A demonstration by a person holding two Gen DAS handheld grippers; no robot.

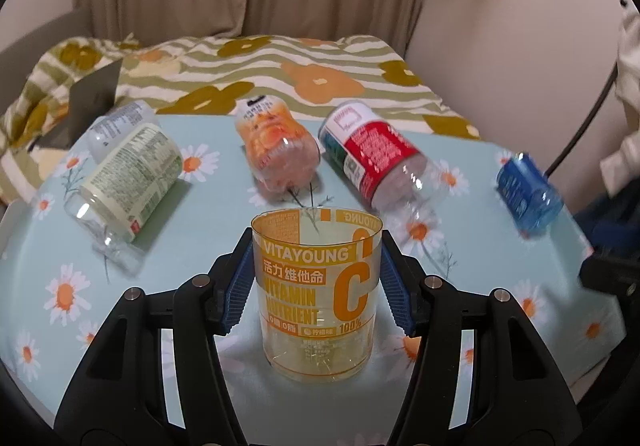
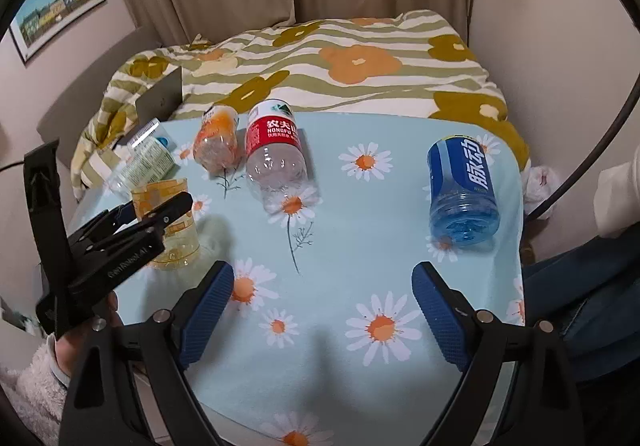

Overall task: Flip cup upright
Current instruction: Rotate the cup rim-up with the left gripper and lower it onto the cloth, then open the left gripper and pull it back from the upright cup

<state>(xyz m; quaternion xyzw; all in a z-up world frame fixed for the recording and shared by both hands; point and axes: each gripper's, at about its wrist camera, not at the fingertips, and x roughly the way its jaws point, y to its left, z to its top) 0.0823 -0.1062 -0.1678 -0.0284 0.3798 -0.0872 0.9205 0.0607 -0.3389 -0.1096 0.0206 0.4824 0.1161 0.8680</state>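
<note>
The yellow cup (image 1: 316, 294) stands upright on the daisy-print tablecloth (image 1: 500, 326), its open mouth facing up and its base resting on the cloth, so the flip itself looks done; what seems left is only to let go and draw the tool away. The cup sits near the left front part of the table, between the two blue pads (image 1: 239, 286) of the left gripper (image 1: 316, 286). The left gripper's jaws flank the cup on both sides; the left pad looks to be touching or nearly touching the cup wall, while a sliver of space appears beside the right pad, so whether it is pinching the cup or has just released cannot be told for sure. In the right wrist view the same cup (image 2: 170, 222) is partly hidden behind the left gripper (image 2: 160, 214), which reaches in from the side. The right gripper (image 2: 324, 310) hovers over bare cloth with its jaws spread wide, holding and touching nothing. Other cut bottles lie on their sides farther back: a green-labelled one (image 1: 132, 182), an orange one (image 1: 276, 150), a red-labelled one (image 1: 372, 158) and a blue one (image 2: 462, 190) well apart to the right.
</note>
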